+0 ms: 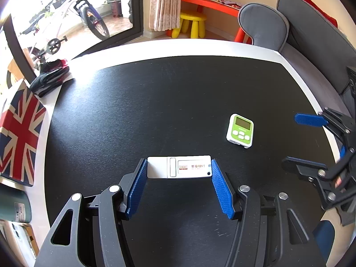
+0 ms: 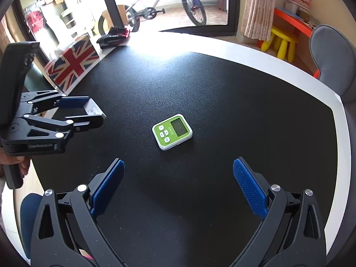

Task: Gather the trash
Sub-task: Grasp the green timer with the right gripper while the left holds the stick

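Presently noted, left wrist view: left gripper (image 1: 179,169) clamped on a white card (image 1: 179,167), blue pads (image 1: 138,189) pressing its two short ends, card held level above the black mat (image 1: 155,102), clear of the surface. Red and black print on the card's face, a small dark dot at its 4 o'clock corner. Green timer (image 1: 240,131) flat on the mat at 2 o'clock from the card, well apart, screen toward the far edge. Right gripper (image 1: 309,142) entering at 3 o'clock, one blue pad and one black finger visible, spread, nothing between them.

Right wrist view: right gripper (image 2: 178,184) with fingers wide apart, pads (image 2: 249,189) empty, hovering over bare mat. Timer (image 2: 172,132) at 12 o'clock of the fingertips, near but untouched, tilted with its screen toward 1 o'clock. Left gripper (image 2: 89,113) at 9 o'clock, card's (image 2: 94,110) white edge showing between its tips; part of a hand (image 2: 13,162) on its handle below.

Surroundings: white table (image 1: 200,46) border around the mat; flag box (image 1: 19,133) at 9 o'clock of the mat; dark bundle (image 1: 50,76) with red trim at 10 o'clock on the table edge; grey chair (image 1: 262,24) at 1 o'clock; yellow stool (image 1: 192,23) and red desk (image 1: 209,2) at 12 o'clock; bicycle (image 1: 89,17) behind glass at 11 o'clock.
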`<control>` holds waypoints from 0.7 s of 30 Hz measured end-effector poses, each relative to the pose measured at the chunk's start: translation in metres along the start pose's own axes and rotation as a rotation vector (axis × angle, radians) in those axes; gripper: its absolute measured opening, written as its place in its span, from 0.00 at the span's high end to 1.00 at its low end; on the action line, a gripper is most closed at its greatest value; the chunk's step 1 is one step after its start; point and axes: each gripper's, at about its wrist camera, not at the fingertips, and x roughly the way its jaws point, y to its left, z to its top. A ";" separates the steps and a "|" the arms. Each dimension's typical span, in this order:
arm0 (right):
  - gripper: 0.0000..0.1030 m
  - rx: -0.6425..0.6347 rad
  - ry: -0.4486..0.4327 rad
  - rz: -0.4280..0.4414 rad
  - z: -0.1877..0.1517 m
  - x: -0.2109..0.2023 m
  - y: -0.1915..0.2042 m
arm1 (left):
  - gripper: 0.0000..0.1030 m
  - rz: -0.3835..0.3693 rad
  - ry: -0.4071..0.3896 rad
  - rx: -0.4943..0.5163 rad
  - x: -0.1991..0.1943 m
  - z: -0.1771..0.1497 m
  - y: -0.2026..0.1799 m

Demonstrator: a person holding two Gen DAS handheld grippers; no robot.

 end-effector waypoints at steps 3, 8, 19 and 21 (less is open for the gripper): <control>0.06 -0.048 0.025 0.011 0.007 0.012 0.003 | 0.45 -0.003 0.001 -0.005 0.000 -0.001 0.005; 0.06 -0.140 0.063 0.040 0.019 0.033 0.006 | 0.45 -0.008 -0.002 -0.016 0.000 -0.001 0.015; 0.47 -0.280 0.109 0.033 0.031 0.064 0.014 | 0.45 -0.022 0.011 -0.030 0.008 -0.007 0.025; 0.52 -0.278 0.104 0.036 0.031 0.063 0.013 | 0.45 -0.025 0.013 -0.031 0.010 -0.007 0.026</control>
